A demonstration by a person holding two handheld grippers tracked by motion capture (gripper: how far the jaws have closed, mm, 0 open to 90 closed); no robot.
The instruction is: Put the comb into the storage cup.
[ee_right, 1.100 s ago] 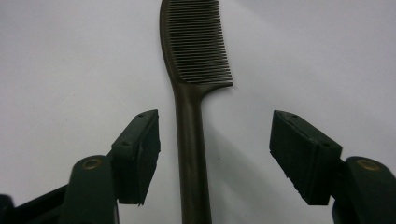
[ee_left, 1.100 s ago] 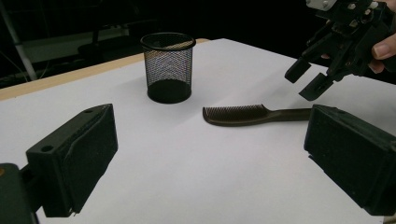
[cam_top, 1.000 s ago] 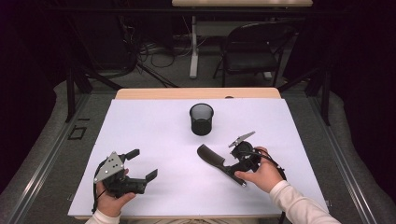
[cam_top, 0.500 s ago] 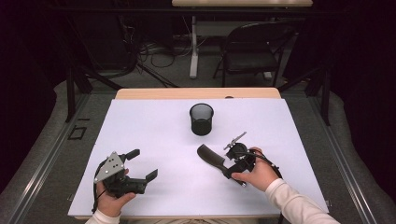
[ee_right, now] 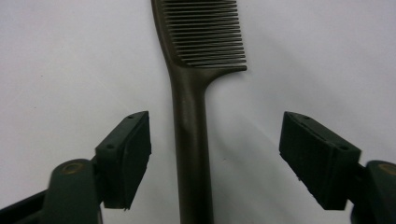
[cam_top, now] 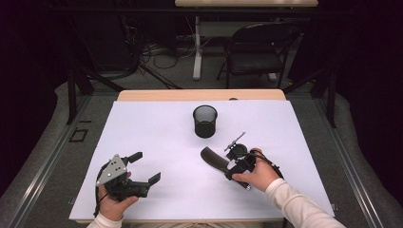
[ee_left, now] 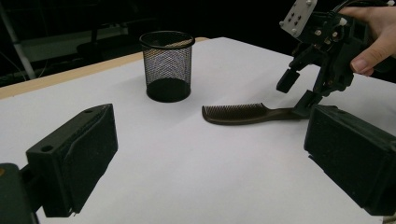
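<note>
Right gripper (ee_right: 212,154) spread, jaws just closing, straddling dark brown plastic comb (ee_right: 191,140) handle, pads clear. You're mid-grasp; next: squeeze evenly, lift toward black mesh cup (cam_top: 205,121).

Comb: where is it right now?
In the high view the comb lies flat on the white table, right of centre, just in front of the mesh cup, its handle between the right gripper's open fingers.

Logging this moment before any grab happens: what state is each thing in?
Comb: flat on the table, handle between open jaws, not gripped.
Mesh cup: upright, apparently empty.
Right hand-held gripper: open, straddling the handle.
Left hand-held gripper: open, nothing in it.
</note>
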